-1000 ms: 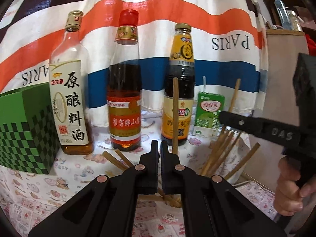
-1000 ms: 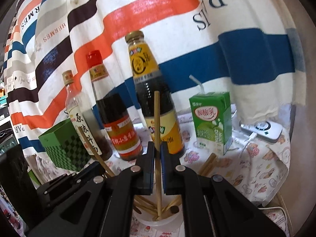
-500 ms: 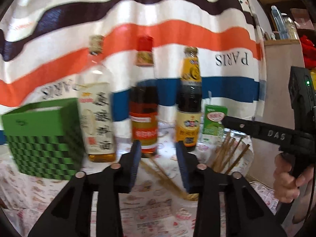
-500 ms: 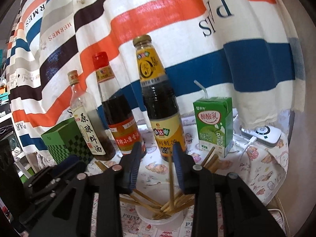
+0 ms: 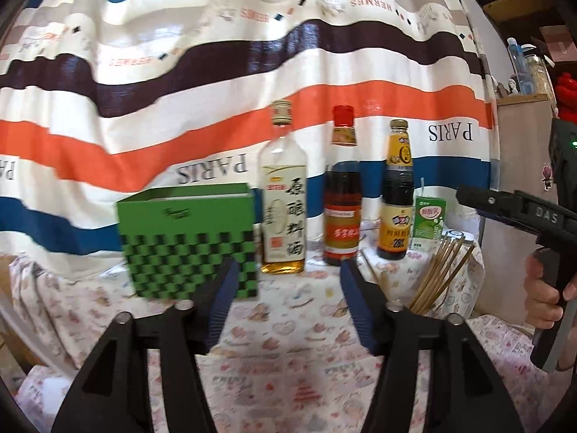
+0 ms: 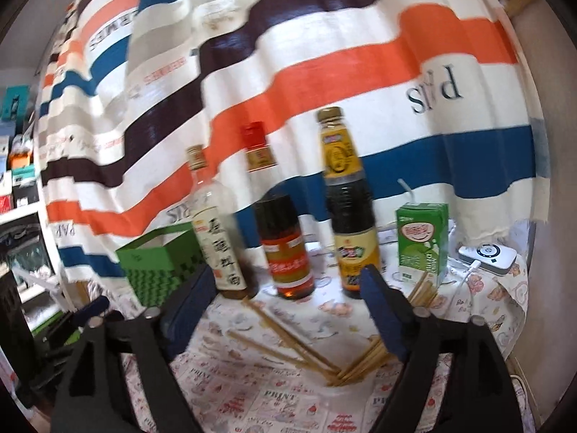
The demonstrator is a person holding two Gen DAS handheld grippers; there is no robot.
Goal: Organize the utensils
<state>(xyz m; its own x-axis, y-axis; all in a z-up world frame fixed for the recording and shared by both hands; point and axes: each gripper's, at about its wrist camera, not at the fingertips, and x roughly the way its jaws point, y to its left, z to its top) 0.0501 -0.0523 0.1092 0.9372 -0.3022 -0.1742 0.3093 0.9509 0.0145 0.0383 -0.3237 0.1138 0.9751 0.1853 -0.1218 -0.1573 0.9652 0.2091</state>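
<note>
Left gripper (image 5: 286,281) and right gripper (image 6: 285,296) both released, jaws just opened, nothing held, chopsticks (image 6: 346,357) fanned just before the oyster sauce bottle (image 6: 348,209), green checkered box (image 5: 189,240) seen well left of it

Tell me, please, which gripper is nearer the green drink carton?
Right. The right gripper is just left of the green drink carton; the left gripper is farther left. Both have just been opening, jaws empty.

Three sauce bottles (image 5: 342,195), a green carton (image 6: 422,245) and a checkered box (image 5: 187,241) front a striped curtain (image 5: 216,72).
</note>
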